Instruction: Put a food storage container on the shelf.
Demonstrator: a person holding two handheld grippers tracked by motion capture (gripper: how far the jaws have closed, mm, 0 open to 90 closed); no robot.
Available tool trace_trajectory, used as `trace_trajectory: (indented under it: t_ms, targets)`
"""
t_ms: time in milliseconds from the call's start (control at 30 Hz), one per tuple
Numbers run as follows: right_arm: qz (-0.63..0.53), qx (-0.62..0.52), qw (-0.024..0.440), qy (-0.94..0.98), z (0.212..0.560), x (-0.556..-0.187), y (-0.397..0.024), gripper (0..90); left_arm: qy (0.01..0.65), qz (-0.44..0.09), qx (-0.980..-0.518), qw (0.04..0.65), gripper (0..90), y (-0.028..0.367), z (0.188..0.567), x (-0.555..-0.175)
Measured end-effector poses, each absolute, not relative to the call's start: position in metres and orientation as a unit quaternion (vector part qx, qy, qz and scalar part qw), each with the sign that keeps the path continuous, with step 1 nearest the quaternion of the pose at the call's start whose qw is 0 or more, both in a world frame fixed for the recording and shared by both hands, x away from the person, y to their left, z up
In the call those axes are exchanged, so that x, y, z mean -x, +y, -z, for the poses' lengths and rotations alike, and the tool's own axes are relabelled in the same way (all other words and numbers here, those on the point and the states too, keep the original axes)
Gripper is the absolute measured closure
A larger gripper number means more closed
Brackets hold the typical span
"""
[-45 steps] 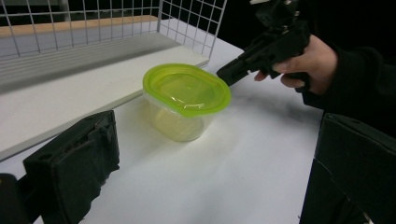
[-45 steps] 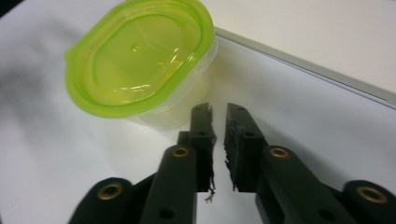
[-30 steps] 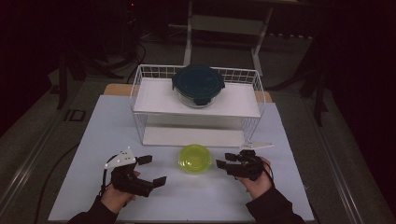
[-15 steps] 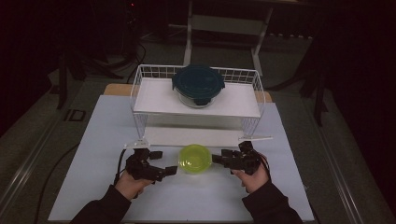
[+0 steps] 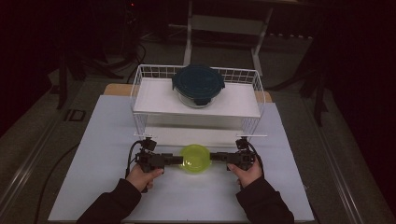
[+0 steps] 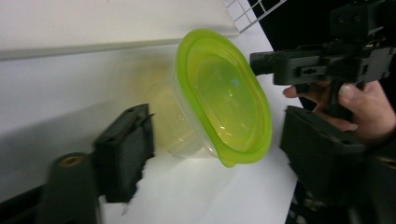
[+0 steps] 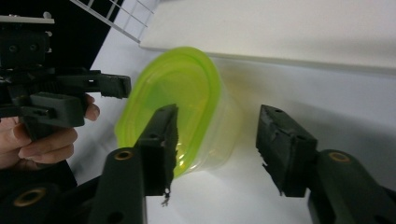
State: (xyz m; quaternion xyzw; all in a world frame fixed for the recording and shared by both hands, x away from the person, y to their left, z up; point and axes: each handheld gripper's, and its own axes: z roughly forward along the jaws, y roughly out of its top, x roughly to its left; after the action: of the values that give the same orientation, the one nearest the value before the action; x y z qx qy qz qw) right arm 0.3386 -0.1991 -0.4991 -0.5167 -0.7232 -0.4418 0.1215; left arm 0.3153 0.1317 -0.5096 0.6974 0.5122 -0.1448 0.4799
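**Both grippers closing in on the lidded tub**

My left gripper [image 5: 180, 160] has just been drawing its jaws in; they stand part-open astride the tub, one jaw beside the clear wall, the other out past the lid's rim, neither pad pressing as far as I can see. My right gripper [image 5: 214, 157] has also just been narrowing: its jaws bracket the opposite side, one across the lid's face, one clear of the wall, a gap visible.

The small clear tub with the yellow-green lid [image 5: 195, 158] sits on the white table [image 5: 93, 186], between my two grippers, just in front of the white wire rack [image 5: 140, 116]. A dark-lidded glass bowl [image 5: 198, 86] rests on the rack's shelf.

Handling, as I judge it: thin plastic, light, apparently empty, walls flexible and slick. The lid's rim is the stiff part. Grip there or low on the wall, gently; a hard squeeze could buckle it or pop the lid.
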Motion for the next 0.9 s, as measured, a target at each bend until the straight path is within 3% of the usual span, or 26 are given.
trace_trajectory:
  t_ms: [133, 333, 433, 900]
  targets:
    - [0.433, 0.520, 0.138, -0.723, 0.505, -0.342, -0.195, 56.5, 0.522, 0.160, -0.692, 0.473, 38.9, 0.129, 0.516, -0.321]
    - [0.428, 0.521, 0.145, -0.725, 0.506, -0.342, -0.187, 68.6, 0.523, 0.171, -0.690, 0.470, 61.0, 0.126, 0.521, -0.322]
    - [0.425, 0.522, 0.146, -0.725, 0.505, -0.342, -0.185, 72.4, 0.514, 0.167, -0.695, 0.475, 67.1, 0.124, 0.520, -0.321]
    - [0.415, 0.517, 0.148, -0.734, 0.503, -0.333, -0.183, 75.0, 0.509, 0.155, -0.707, 0.465, 72.6, 0.119, 0.515, -0.314]
